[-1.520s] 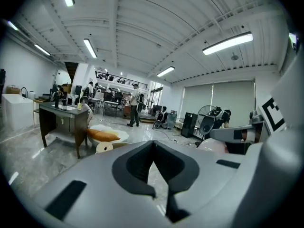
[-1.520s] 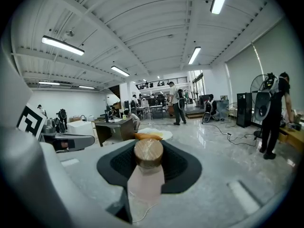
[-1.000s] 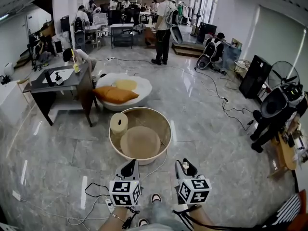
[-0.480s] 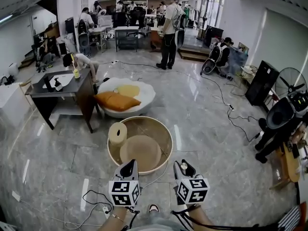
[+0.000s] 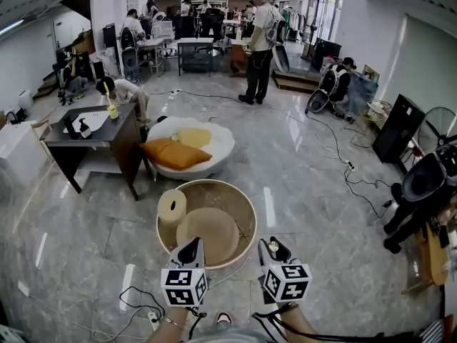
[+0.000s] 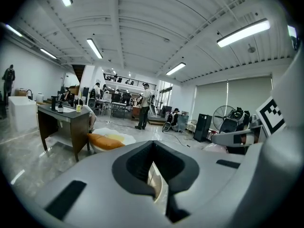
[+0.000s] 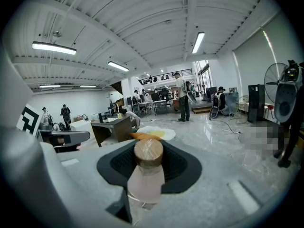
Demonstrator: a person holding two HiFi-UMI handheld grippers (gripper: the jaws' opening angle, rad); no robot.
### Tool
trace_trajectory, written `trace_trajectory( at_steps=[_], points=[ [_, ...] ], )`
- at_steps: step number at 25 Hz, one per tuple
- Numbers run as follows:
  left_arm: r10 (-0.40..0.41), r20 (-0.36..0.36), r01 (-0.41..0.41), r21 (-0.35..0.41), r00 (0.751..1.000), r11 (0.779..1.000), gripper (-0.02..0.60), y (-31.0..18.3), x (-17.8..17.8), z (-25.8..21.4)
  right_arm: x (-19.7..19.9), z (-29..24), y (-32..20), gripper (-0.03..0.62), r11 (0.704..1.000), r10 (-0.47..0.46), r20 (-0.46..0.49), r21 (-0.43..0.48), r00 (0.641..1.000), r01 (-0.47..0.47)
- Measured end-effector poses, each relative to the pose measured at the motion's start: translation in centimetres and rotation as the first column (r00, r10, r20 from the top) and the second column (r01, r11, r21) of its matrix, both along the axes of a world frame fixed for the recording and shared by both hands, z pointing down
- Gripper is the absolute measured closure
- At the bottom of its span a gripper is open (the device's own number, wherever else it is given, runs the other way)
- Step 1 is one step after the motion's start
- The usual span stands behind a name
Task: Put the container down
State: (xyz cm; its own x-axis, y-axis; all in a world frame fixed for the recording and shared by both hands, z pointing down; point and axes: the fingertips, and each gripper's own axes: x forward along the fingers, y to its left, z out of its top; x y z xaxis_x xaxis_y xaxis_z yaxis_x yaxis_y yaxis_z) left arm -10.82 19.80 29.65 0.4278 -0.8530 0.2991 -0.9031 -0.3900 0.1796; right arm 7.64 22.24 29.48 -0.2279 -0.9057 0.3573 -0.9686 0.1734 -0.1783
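Observation:
My right gripper (image 7: 149,167) is shut on a small container (image 7: 145,176), a pale pinkish bottle with a round wooden lid, held upright between the jaws. In the head view the right gripper (image 5: 274,249) hangs above the floor just right of a round woven basket (image 5: 247,207). Inside the basket lie a pale roll (image 5: 171,207) and a flat tan disc (image 5: 207,231). The left gripper (image 5: 190,251) hovers over the basket's near rim. Its jaws (image 6: 155,176) stand together with only a thin slit, and nothing is between them.
Beyond the basket lies a white egg-shaped cushion (image 5: 207,138) with an orange pillow (image 5: 171,153). A dark table (image 5: 89,133) stands at the left. Cables (image 5: 139,302) trail on the marble floor near my feet. A person (image 5: 259,45) stands far back, and a black fan (image 5: 428,181) is at the right.
Both grippers have come forward toward the basket, which now sits closer under them. The right gripper's hold on the container is unchanged.

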Motion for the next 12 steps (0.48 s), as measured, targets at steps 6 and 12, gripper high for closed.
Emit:
trace_trajectory(
  at_steps=[6, 12],
  points=[
    [-0.019, 0.009, 0.019, -0.004, 1.0, 1.0, 0.586, -2.9, 1.1, 0.3, 1.5, 0.5, -3.1, 0.464, 1.0, -0.021, -0.002, -0.009, 1.0, 0.021],
    [-0.033, 0.015, 0.033, -0.015, 0.999, 0.999, 0.586, -5.0, 1.6, 0.6, 2.0, 0.6, -5.6, 0.464, 0.999, -0.039, 0.004, -0.012, 0.999, 0.039]
  ],
)
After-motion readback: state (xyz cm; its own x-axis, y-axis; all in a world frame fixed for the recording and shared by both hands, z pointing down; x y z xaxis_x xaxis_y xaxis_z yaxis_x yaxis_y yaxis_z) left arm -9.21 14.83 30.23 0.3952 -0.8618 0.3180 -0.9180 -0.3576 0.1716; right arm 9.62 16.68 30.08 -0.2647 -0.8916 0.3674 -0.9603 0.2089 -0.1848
